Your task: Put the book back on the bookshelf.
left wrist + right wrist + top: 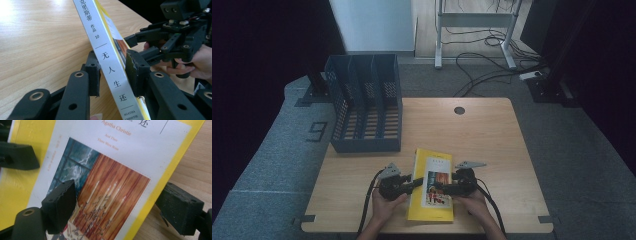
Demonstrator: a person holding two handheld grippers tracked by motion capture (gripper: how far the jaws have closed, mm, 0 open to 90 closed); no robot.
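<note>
**On the desk: a yellow book gripped from both sides**

In the high view, a yellow book (431,186) lies in front of the grey file rack (364,102), flanked by both tools. In the left hand-held gripper (112,72) view, its jaws clamp the white spine. In the right hand-held gripper (125,205) view, jaws straddle the cover's edge, seemingly unclosed. Filing the book in the rack remains, I judge.

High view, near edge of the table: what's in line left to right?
Left hand-held gripper → yellow book → right hand-held gripper. Each comes at the book from its own side; the file rack stands farther back at the left, out of that line.
</note>
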